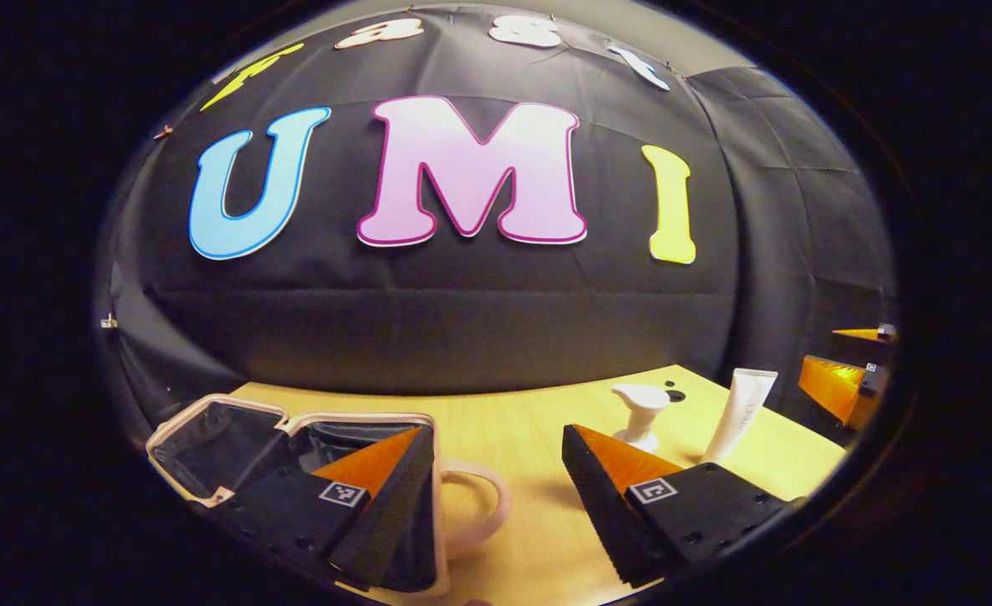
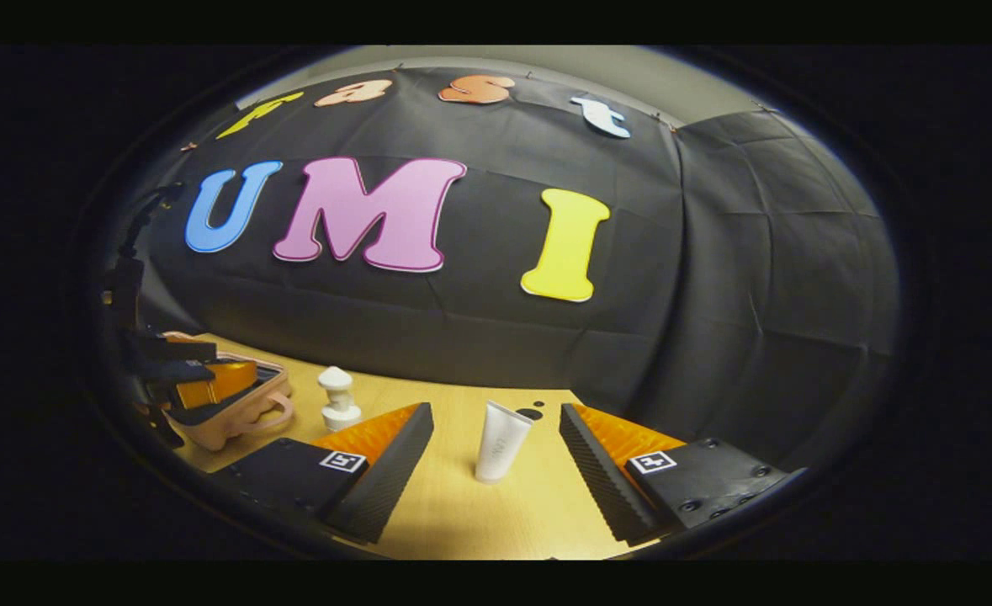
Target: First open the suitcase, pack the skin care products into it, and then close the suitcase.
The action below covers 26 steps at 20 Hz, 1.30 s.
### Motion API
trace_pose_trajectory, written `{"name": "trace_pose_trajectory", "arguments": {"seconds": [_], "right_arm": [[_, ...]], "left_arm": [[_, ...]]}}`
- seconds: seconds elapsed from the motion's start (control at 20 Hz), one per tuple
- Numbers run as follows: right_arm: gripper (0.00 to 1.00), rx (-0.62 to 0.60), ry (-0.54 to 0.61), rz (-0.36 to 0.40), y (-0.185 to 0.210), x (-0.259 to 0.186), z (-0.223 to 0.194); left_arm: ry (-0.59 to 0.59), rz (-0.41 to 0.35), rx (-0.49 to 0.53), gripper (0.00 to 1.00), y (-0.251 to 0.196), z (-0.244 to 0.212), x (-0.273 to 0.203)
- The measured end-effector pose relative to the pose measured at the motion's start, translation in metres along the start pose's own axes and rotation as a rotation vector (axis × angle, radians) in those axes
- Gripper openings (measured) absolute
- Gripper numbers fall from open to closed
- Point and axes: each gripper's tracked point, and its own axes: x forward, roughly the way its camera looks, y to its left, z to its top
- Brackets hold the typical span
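A small pink suitcase [image 1: 209, 446] lies open at the table's left, its dark lining showing and its handle [image 1: 483, 505] pointing right. My left gripper [image 1: 492, 433] is open, with one finger over the case's inside and the other over bare table. A white pump bottle [image 1: 640, 412] and a white tube [image 1: 744, 412] stand upright to the right. In the right gripper view the tube [image 2: 502, 442] stands between the fingers of my open right gripper [image 2: 496, 410], touching neither. The pump bottle [image 2: 338, 400] and suitcase [image 2: 239, 404] are off to its left, with the left gripper [image 2: 180, 370] over the case.
The wooden table [image 1: 529, 539] ends at the black cloth wall behind. A small dark hole [image 2: 531, 413] sits in the tabletop just behind the tube. The right gripper [image 1: 845, 379] shows at the far right edge of the left gripper view.
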Motion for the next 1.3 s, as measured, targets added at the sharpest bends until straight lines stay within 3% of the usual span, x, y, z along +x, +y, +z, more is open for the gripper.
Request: {"name": "trace_pose_trajectory", "arguments": {"seconds": [0.35,0.7,1.05,1.1,1.15,1.2,1.3], "right_arm": [[0.97,-0.006,0.064,0.0,-0.027,0.028,-0.045],[0.98,-0.004,0.155,0.031,-0.03,0.046,-0.086],[0.98,0.075,0.22,0.06,-0.005,0.07,-0.11],[0.98,0.085,0.233,0.056,-0.003,0.075,-0.115],[0.97,0.095,0.242,0.057,0.002,0.082,-0.12],[0.97,0.089,0.244,0.058,0.005,0.087,-0.123],[0.97,0.054,0.25,0.065,0.011,0.098,-0.133]], "left_arm": [[0.103,-0.13,-0.023,0.98,-0.076,-0.059,0.005],[0.136,-0.178,0.058,0.98,-0.114,-0.081,0.062],[0.144,-0.159,0.072,0.99,-0.121,-0.085,0.112],[0.15,-0.138,0.081,0.94,-0.115,-0.088,0.116],[0.167,-0.158,0.057,0.75,-0.12,-0.094,0.125],[0.174,-0.177,0.035,0.68,-0.12,-0.093,0.121],[0.175,-0.187,0.039,0.66,-0.117,-0.091,0.123]]}}
